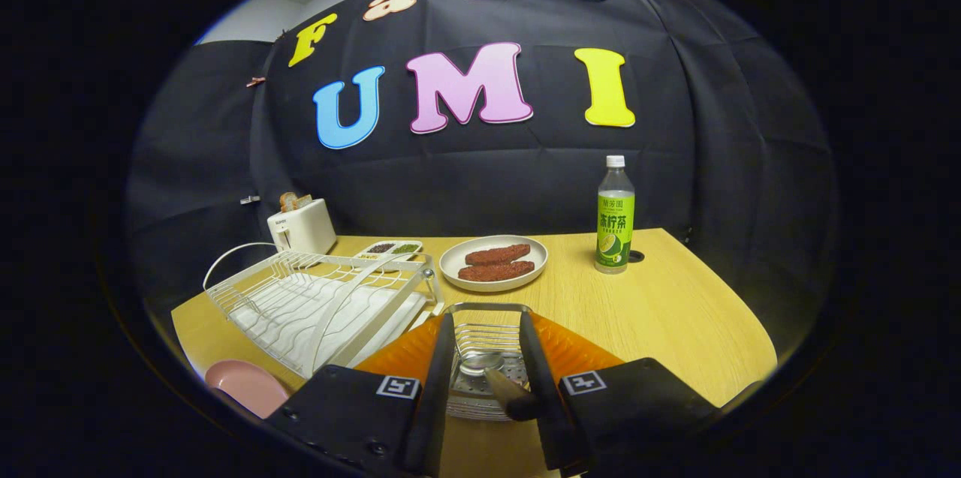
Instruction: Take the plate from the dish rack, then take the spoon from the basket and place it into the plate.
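A small wire basket [484,308] stands on an orange mat [578,354], right between my fingers. In it lies a spoon [497,382], metal bowl down in the basket and wooden handle pointing back toward me, close against the right finger [542,365]. My gripper [486,317] is open, with its fingers straddling the basket and not pressing on the spoon. A pink plate [248,386] lies flat on the table to the left of my fingers, just in front of the white dish rack [315,298], which has no dishes in it.
Beyond the rack are a white toaster [302,226] with bread in it and a small seasoning tray [393,248]. A beige plate [493,263] with two reddish-brown pieces sits beyond the basket. A green-labelled bottle [615,217] stands at the back right of the wooden table [676,313].
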A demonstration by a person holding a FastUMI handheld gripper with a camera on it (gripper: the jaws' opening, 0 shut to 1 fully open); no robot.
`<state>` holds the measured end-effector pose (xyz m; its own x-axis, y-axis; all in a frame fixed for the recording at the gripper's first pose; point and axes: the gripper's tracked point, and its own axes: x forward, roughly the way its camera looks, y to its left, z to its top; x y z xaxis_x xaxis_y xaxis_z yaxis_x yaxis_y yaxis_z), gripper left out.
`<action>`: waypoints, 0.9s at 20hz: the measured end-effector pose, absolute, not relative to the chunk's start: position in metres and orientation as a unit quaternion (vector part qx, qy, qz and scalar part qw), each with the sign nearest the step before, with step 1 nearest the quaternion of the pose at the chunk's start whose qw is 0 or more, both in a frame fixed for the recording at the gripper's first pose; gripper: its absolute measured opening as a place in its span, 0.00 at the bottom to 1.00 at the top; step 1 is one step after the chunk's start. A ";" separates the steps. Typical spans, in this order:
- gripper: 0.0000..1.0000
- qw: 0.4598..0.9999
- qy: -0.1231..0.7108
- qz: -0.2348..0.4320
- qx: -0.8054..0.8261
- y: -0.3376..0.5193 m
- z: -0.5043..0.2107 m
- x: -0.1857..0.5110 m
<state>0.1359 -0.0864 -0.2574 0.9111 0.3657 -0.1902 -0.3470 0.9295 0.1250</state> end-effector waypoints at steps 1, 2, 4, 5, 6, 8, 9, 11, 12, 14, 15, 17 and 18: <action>0.54 0.977 0.103 0.183 0.043 -0.085 -0.258 0.134; 0.54 0.977 0.100 0.183 0.044 -0.086 -0.257 0.134; 0.46 0.980 0.090 0.174 0.039 -0.089 -0.256 0.137; 0.35 0.982 0.084 0.166 0.032 -0.093 -0.254 0.138; 0.30 0.982 0.080 0.170 0.031 -0.090 -0.254 0.141; 0.23 0.981 0.078 0.173 0.028 -0.086 -0.253 0.137; 0.23 0.981 0.076 0.176 0.026 -0.085 -0.252 0.137; 0.22 0.980 0.073 0.182 0.020 -0.081 -0.251 0.135; 0.21 0.980 0.075 0.186 0.013 -0.079 -0.252 0.135; 0.20 0.978 0.078 0.192 0.008 -0.076 -0.247 0.136; 0.20 0.978 0.081 0.194 0.011 -0.076 -0.244 0.137; 0.19 0.978 0.079 0.192 0.013 -0.076 -0.236 0.140; 0.19 0.979 0.076 0.190 0.010 -0.078 -0.230 0.141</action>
<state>0.1413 -0.0778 -0.2305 0.9161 0.3736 -0.1453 -0.3705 0.9275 0.0489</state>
